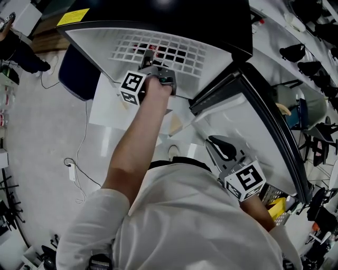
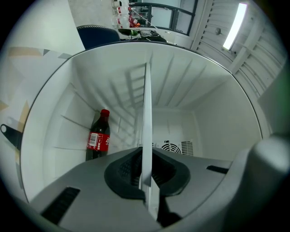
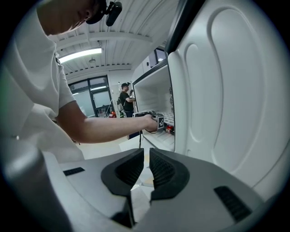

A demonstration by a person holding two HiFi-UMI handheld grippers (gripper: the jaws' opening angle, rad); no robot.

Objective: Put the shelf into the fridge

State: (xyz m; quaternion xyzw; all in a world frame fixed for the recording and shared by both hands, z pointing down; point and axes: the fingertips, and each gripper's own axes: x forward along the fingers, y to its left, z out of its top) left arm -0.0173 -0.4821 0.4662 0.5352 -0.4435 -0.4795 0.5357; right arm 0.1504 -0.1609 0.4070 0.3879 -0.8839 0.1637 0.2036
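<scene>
Shelf (image 2: 146,104) stands edge-on, clamped between jaws of left gripper (image 2: 147,177).

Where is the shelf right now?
In the head view the shelf sits top centre, in the open fridge, clamped at its near edge by the left gripper; a cola bottle stands beyond it.

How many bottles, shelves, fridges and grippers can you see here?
bottle: 1
shelf: 1
fridge: 1
grippers: 2, the left gripper and the right gripper
Total: 5
</scene>
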